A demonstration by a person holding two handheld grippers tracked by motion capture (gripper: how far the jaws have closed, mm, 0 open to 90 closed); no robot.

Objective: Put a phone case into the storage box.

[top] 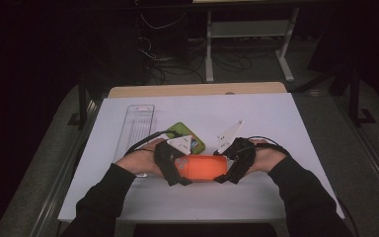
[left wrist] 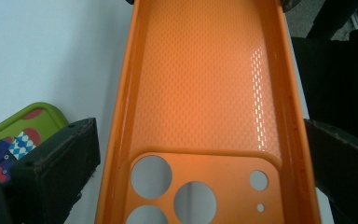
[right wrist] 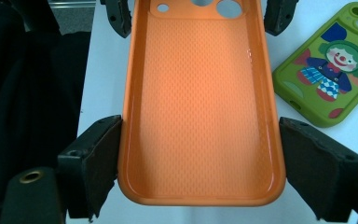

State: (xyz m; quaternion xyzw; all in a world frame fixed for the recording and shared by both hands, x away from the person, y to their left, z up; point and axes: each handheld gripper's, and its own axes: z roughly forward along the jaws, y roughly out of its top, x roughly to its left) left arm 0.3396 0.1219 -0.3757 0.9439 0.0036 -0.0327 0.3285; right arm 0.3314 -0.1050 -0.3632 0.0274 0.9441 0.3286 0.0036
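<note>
Near the front edge of the white table top (top: 276, 118), we hold an empty orange soft-plastic phone case (top: 205, 168) between our two grippers, its open, dimpled inside facing up. Our left gripper (top: 180, 170) takes the end with the round camera cut-outs, and our right gripper (top: 227, 170) takes the plain rounded end. From the right gripper view, the black padded jaws stand on either side of the orange case (right wrist: 198, 107), right up against its long walls, so we judge them clamped on it. From the left gripper view, one jaw sits close to the case (left wrist: 205, 84) wall and the other meets the far wall, though a thin sliver of table seems to show beside one pad, so we cannot tell whether that grip is firm. Just beyond the left hand lies a green phone case printed with a clown figure (top: 187, 136), picture side up, and farther back on that side rests a clear plastic tray (top: 137, 123). We read the step as steadying the orange case by both ends, perhaps to carry it or to fit something into it. The next move would call for even pressure from both sides, since the soft walls could bow or slip free.
</note>
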